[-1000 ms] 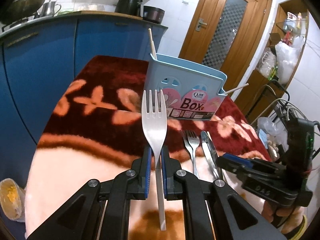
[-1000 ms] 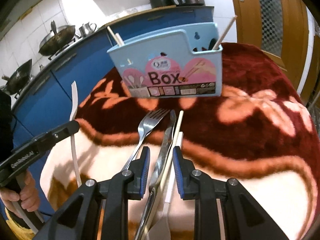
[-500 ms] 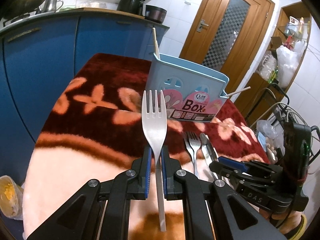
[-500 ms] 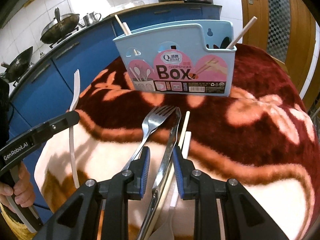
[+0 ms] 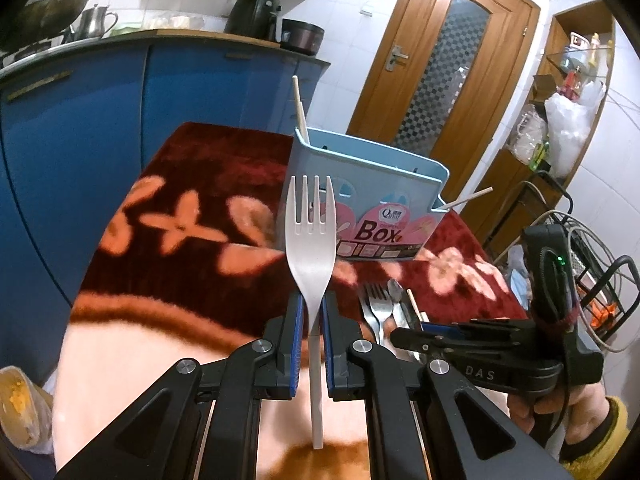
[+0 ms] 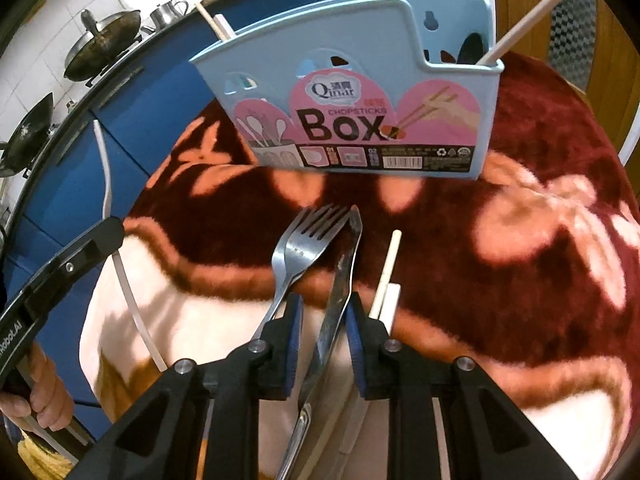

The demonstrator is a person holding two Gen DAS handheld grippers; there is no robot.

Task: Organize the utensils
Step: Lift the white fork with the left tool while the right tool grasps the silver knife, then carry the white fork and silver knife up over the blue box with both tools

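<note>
My left gripper (image 5: pixel 311 304) is shut on a white plastic fork (image 5: pixel 311 236), held upright above the blanket, short of the light blue chopsticks box (image 5: pixel 372 200). It also shows in the right wrist view (image 6: pixel 108 184). My right gripper (image 6: pixel 322 312) is open, its fingers straddling a metal knife (image 6: pixel 340 276) that lies on the blanket. A metal fork (image 6: pixel 304 244) lies just left of the knife, a chopstick (image 6: pixel 386 268) and a white handle just right. The box (image 6: pixel 360 92) stands behind with chopsticks in both end compartments.
A red and cream floral blanket (image 6: pixel 520 260) covers the table. Blue kitchen cabinets (image 5: pixel 100 120) run along the left with woks and a kettle on top. A wooden door (image 5: pixel 448 72) and cluttered shelves (image 5: pixel 568 92) stand at the right.
My right gripper has moved forward along the knife toward the box, which now looks larger. My left gripper still holds the white fork upright, shifted only slightly.
</note>
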